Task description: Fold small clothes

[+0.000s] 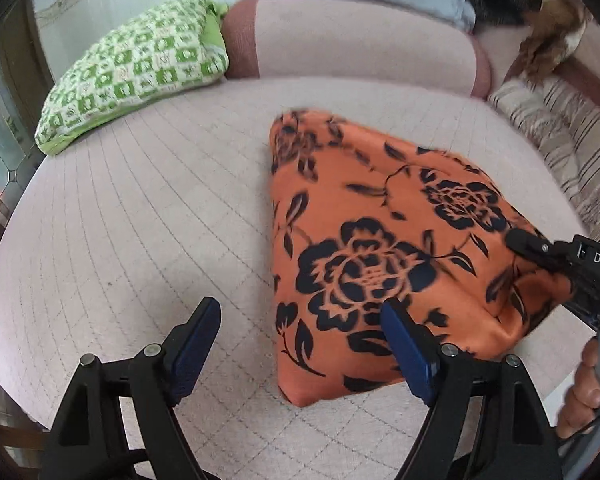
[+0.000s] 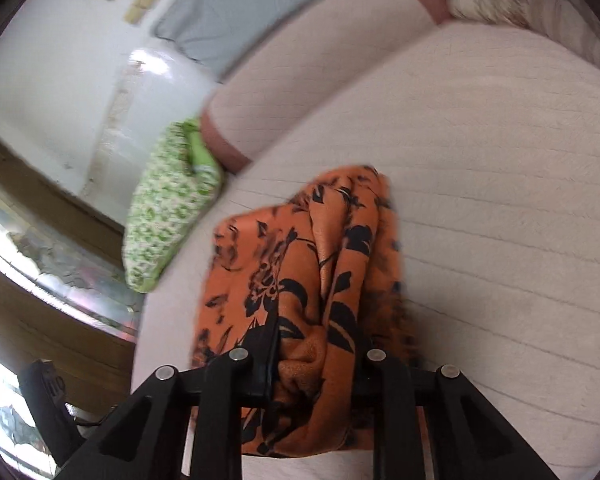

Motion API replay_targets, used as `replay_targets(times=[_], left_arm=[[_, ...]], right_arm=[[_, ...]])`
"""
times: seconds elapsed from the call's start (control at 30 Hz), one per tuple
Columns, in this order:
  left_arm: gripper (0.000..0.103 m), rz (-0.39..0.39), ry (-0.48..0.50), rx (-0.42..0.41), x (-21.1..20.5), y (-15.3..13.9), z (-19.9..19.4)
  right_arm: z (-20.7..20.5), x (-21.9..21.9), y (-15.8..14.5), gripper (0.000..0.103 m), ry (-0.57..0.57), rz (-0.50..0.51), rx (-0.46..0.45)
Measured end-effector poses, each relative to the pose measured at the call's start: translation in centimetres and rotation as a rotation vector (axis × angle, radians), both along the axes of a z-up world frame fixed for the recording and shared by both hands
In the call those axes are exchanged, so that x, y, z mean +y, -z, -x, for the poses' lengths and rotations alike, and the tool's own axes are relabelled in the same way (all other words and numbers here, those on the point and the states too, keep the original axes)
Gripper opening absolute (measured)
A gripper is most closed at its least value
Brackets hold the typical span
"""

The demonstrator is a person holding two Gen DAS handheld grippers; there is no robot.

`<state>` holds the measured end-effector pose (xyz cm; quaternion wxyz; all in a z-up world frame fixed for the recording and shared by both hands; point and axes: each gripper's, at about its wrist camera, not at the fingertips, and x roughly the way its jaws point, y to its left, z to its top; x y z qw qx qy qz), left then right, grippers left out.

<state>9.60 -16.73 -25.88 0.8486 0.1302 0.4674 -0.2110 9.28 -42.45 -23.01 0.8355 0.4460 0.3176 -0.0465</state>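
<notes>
Meanwhile, right gripper (image 2: 316,364) clamps orange cloth (image 1: 380,248); left gripper (image 1: 300,344) gapes wide.

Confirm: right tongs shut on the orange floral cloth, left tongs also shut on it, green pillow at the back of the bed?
Not quite. The left tongs are open and hold nothing, as the left wrist view shows. The rest stands: right tongs shut on the orange floral cloth, green pillow at the back.

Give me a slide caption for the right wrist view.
Right gripper clamps bunched orange floral cloth over the quilted bed.
</notes>
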Motion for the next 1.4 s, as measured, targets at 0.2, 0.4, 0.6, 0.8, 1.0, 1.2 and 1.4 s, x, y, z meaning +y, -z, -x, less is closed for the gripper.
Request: replay_targets(times=[0.2, 0.4, 0.6, 0.8, 1.0, 1.2, 1.4], left_arm=[[0.083, -0.056, 0.016, 0.045, -0.9, 2.6, -0.6], [0.082, -0.012, 0.033, 0.006, 0.3, 0.9, -0.4], [0.082, -0.039, 0.062, -0.098, -0.1, -1.0, -0.9], [0.085, -0.133, 0.076, -0.113, -0.9, 2.8, -1.8], [0.083, -0.075, 0.066, -0.170, 0.0, -0.2, -0.4], [0.083, -0.043, 0.049, -0.232, 1.5, -2.9, 1.6], [0.083, 0.003, 0.008, -0.247, 3.1, -4.9, 2.7]], right_arm=[[1.5, -3.5, 3.4, 0.058, 0.051, -0.256, 0.061], [2.4, -5.3, -1.1, 0.060, 0.130, -0.146, -0.181], [-5.8, -3.4, -1.8, 0.019, -0.073, -0.008, -0.055], [-11.3, -5.9, 4.5, 0.017, -0.035, -0.072, 0.200], [-6.9, -5.1, 1.8, 0.022, -0.027, -0.031, 0.091], [1.0, -0.7, -1.4, 0.022, -0.063, 0.035, 0.011], [1.9, 1.3, 2.4, 0.021, -0.100, 0.036, 0.219]])
